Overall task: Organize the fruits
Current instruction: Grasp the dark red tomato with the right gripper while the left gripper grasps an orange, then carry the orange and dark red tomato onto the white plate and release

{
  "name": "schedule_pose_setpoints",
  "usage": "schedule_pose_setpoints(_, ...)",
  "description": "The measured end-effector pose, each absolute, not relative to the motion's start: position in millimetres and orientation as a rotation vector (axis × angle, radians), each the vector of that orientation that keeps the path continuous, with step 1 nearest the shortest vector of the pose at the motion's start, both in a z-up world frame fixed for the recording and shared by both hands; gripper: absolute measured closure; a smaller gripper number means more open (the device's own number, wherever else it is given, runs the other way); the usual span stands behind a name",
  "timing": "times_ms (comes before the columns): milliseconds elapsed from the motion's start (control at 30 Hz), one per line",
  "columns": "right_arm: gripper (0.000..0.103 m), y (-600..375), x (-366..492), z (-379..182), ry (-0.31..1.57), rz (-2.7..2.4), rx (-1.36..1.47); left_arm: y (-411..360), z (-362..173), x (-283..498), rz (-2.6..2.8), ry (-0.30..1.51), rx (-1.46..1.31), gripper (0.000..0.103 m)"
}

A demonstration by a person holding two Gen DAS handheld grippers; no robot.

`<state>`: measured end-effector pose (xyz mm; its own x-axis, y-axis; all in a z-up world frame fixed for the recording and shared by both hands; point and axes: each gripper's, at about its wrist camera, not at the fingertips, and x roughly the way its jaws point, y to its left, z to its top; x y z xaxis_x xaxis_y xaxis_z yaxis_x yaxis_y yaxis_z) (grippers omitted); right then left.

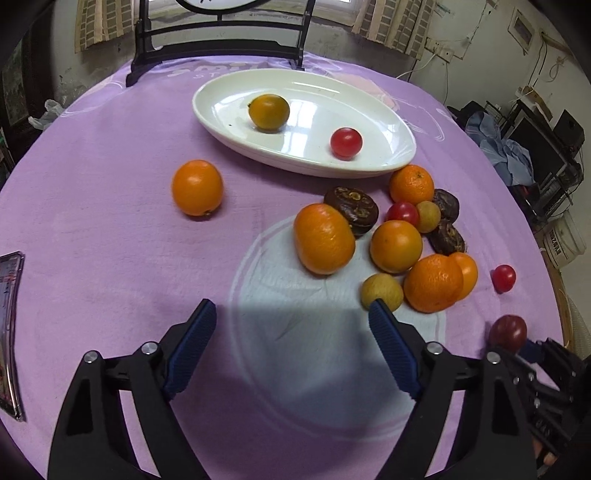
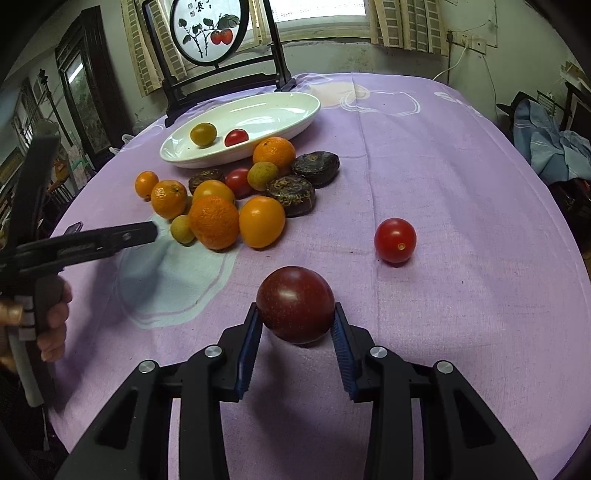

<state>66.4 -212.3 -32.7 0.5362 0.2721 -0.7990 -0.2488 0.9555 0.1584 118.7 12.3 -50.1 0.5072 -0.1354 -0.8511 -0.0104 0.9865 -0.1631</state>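
A dark red round fruit (image 2: 295, 304) sits between the blue pads of my right gripper (image 2: 295, 307), which is shut on it just above the purple cloth. My left gripper (image 1: 291, 306) is open over a pale patch of cloth, with nothing between its fingers. Its right fingertip is close to a small yellow fruit (image 1: 382, 291) at the near edge of the fruit pile (image 1: 395, 245) of oranges, tomatoes and dark brown fruits. A white oval plate (image 1: 373, 110) further back holds a yellow-green citrus (image 1: 269, 112) and a cherry tomato (image 1: 346, 142). One orange (image 1: 197, 187) lies alone to the left.
A loose cherry tomato (image 2: 395, 240) lies ahead and right of the right gripper. A round painted screen on a black stand (image 2: 210, 33) stands at the table's far edge behind the plate. A flat dark object (image 1: 11, 332) lies at the left table edge.
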Motion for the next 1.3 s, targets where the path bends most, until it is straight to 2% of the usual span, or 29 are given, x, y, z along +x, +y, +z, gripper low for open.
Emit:
schedule_pose_setpoints(133,0.065,-209,66,-31,0.95,0.336,0.029,5,-48,135,-0.073,1.033,-0.168,0.027)
schedule_pose_setpoints(233,0.065,-208,65,-30,0.946,0.352,0.031,3,-47,149,-0.057,1.04,-0.156,0.034)
schedule_pose_setpoints(267,0.065,-207,65,-30,0.946,0.355,0.032,3,-47,153,-0.055,1.043,-0.157,0.04)
schedule_pose_setpoints(300,0.065,-207,65,-30,0.945,0.357,0.032,3,-48,156,-0.068,1.053,-0.165,0.051)
schedule_pose_setpoints(333,0.065,-207,65,-30,0.946,0.357,0.034,3,-50,160,-0.103,1.066,-0.184,0.056)
schedule_pose_setpoints(367,0.065,-208,65,-30,0.946,0.357,0.035,2,-51,161,-0.134,1.065,-0.205,0.066)
schedule_pose_setpoints(600,0.065,-207,61,-26,0.94,0.367,0.038,-3,-32,139,-0.168,1.013,-0.17,0.067)
schedule_pose_setpoints(967,0.065,-188,73,15,0.859,0.426,0.04,7,33,97,-0.243,0.868,-0.118,0.067)
schedule_pose_setpoints(1133,0.065,-166,105,45,0.796,0.447,-0.014,19,39,120,-0.217,0.863,-0.106,0.067)
schedule_pose_setpoints(1300,0.065,-141,160,55,0.801,0.456,-0.049,31,21,175,-0.167,0.929,-0.131,0.067)
